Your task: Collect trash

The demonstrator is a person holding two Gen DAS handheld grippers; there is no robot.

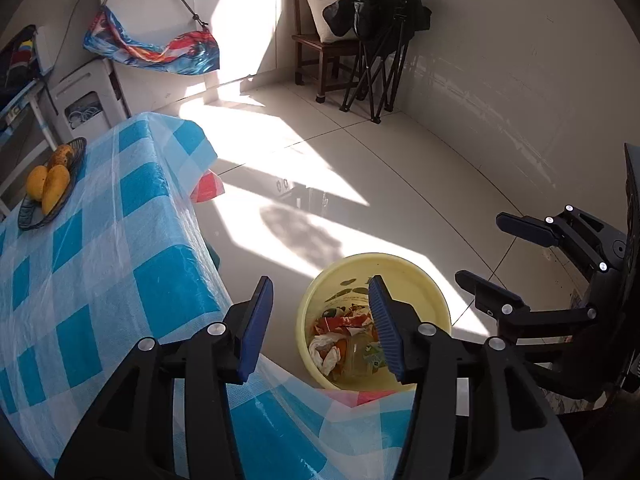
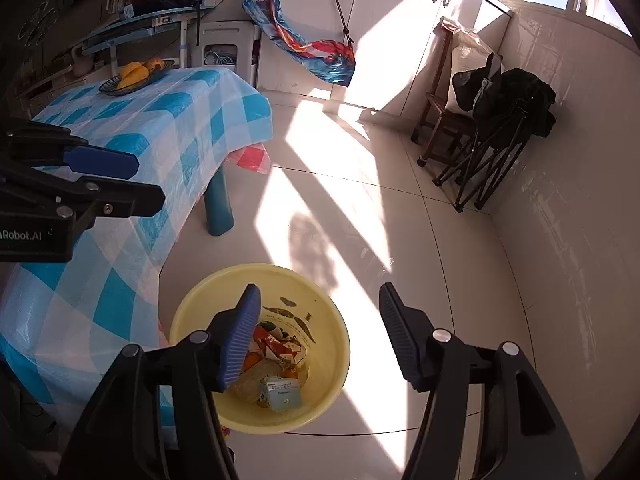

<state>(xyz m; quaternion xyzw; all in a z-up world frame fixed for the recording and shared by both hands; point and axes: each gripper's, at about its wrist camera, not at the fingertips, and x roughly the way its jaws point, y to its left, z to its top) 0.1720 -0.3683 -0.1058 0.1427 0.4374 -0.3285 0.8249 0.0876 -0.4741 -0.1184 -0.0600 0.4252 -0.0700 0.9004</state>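
Nearest the lens, the left gripper [image 1: 320, 328] is seen with its jaws apart and nothing between them, held over the table edge. The right gripper [image 2: 320, 336] is likewise parted and empty, above the yellow bin [image 2: 320, 396]. The bin stands on the tiled floor [image 2: 400, 216] just beside the checked tablecloth [image 1: 100, 280]. Wrappers, tissue and a small carton [image 2: 282, 394] lie inside it. No loose trash is visible on the table; only a fruit basket [image 1: 28, 216] is seen there, so collection is judged largely done.
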